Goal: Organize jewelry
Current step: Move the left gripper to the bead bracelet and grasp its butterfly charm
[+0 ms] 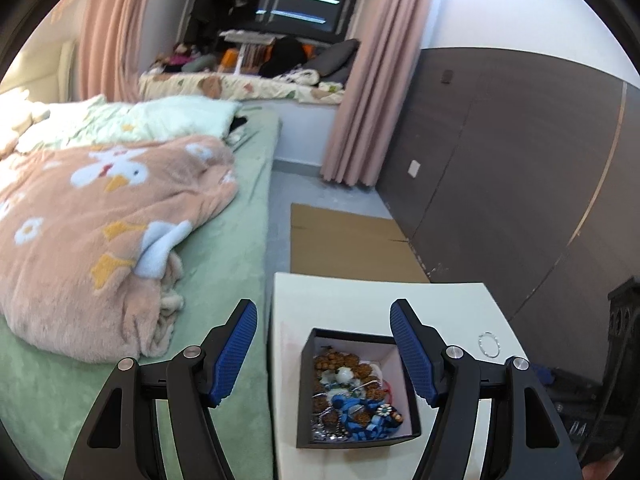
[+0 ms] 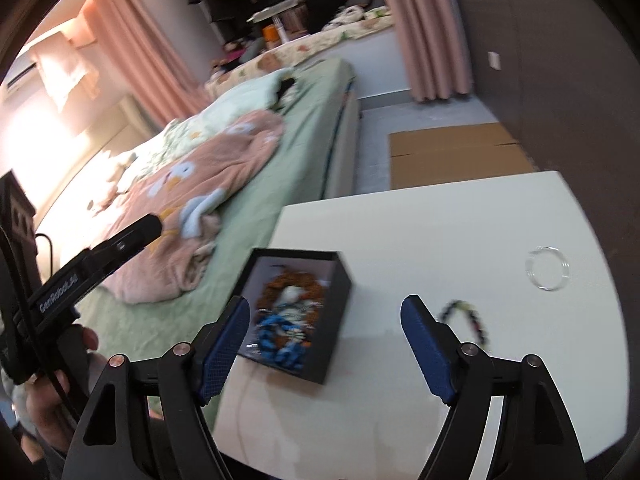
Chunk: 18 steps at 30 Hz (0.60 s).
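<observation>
Right tongs (image 2: 324, 344) spread, empty; left tongs (image 1: 324, 356) spread above black box (image 1: 356, 436) of tangled jewelry. Blurred beaded bracelet (image 2: 466, 322) right of box, half hidden; clear bangle (image 2: 547, 274) beyond on worktop (image 2: 420, 220).

Both views are taken from the wrists, angled downward along each claw. From the left wrist, the open black square jewelry box (image 1: 360, 388) on the white counter (image 1: 352, 300) is seen close, from above. From the right wrist, that box (image 2: 296, 312) is viewed from its right. The box, counter and green-sheeted bed (image 1: 236, 248) are shared.
</observation>
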### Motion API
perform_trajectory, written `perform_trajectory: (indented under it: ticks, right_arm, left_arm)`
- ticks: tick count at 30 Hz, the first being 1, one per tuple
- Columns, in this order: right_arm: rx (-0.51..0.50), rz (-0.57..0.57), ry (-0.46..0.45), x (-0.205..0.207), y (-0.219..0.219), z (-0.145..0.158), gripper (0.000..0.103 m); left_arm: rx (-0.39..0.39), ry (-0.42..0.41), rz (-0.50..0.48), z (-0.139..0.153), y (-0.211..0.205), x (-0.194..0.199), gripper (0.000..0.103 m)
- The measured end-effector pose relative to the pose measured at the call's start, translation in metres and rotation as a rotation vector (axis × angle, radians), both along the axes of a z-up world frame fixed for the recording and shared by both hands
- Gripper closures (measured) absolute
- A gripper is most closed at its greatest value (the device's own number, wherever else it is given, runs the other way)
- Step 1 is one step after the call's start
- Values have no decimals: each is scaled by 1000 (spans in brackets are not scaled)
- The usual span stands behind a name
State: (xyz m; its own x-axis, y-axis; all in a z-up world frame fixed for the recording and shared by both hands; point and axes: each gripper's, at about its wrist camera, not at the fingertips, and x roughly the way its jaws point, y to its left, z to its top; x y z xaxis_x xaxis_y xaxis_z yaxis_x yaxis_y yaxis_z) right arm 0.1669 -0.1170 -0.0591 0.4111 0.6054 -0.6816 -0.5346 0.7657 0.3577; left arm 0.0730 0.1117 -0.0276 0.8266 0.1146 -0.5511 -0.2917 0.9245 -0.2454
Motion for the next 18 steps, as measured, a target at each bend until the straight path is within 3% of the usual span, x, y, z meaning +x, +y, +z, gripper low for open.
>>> perform_trajectory:
  ticks: [2,5,8,9,14,18]
  right_arm:
    - [2,-42,3,5,-14,2,22]
    - [15,-85,2,11,-31,3,7]
    - [32,-112,8,16,-45,4,5]
    - [40,-122,6,15,-50,5,0]
    - [37,-155,-16,19,-66,10,0]
    - [42,-166,-18,20,-78,13,0]
  left_arm:
    - [-3,-11,-28,0,-6,1,33]
    - [-11,-9,-57,1,-16,5,33]
    - [23,-1,-61,4,-27,8,33]
    - [26,-3,-61,4,-28,9,33]
    - [26,35,-101,1,-44,18,33]
    - [76,72,-111,-3,-60,26,33]
